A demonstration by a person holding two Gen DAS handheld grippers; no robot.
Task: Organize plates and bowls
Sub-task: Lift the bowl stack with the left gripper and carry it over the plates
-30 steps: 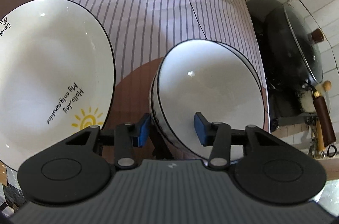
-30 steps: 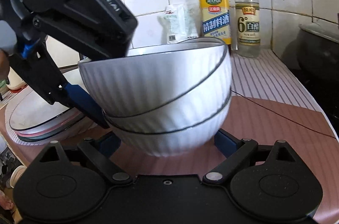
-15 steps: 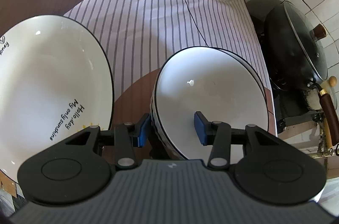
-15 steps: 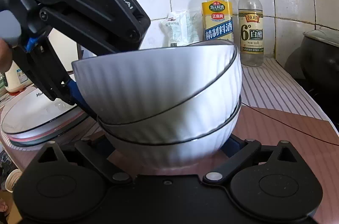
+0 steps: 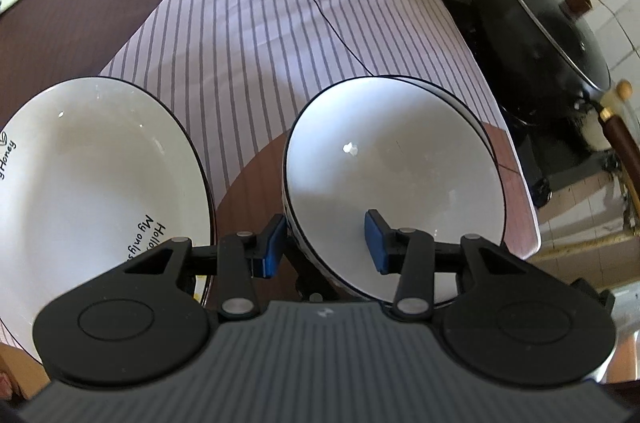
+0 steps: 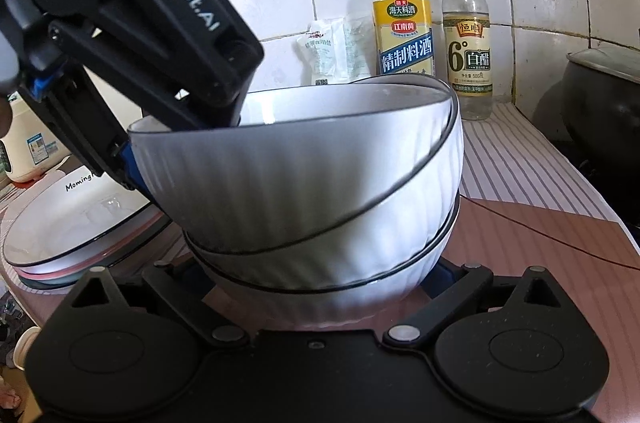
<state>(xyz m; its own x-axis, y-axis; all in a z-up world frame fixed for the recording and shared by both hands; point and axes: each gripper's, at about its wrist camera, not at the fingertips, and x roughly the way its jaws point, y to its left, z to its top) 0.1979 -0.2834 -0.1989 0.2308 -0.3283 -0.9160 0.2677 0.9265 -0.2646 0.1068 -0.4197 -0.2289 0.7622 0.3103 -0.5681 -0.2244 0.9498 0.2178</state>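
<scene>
Item: top bowl (image 6: 288, 167), white, ribbed outside, dark rim line. It sits tilted in a stack of bowls (image 6: 340, 287) on the counter mat (image 5: 280, 63), high side toward my left gripper (image 5: 325, 243), so it is not nested flat.

Left gripper: jaws spread across the top bowl's near rim, one pad outside the wall, the other inside the bowl. I see a gap at the inner pad; I judge no pinch is made.

Right gripper (image 6: 320, 283): low at the foot of the stack, a finger on each side, jaws wide. Whether the pads touch the lowest bowl I cannot tell.

Plates (image 5: 92, 199): stacked just beside the bowls, to their left in the left wrist view, apart from them.

Handling, my judgement: glazed ceramic, stiff, fairly heavy, brittle, slick under the pads. A rim pinch will let the bowl swing, so I'd bite deep over the wall. Steadying the stack low with the right would keep it from sliding.

Bottles (image 6: 404, 23) stand against the tiles behind, a wok (image 5: 552, 35) off to the side.
</scene>
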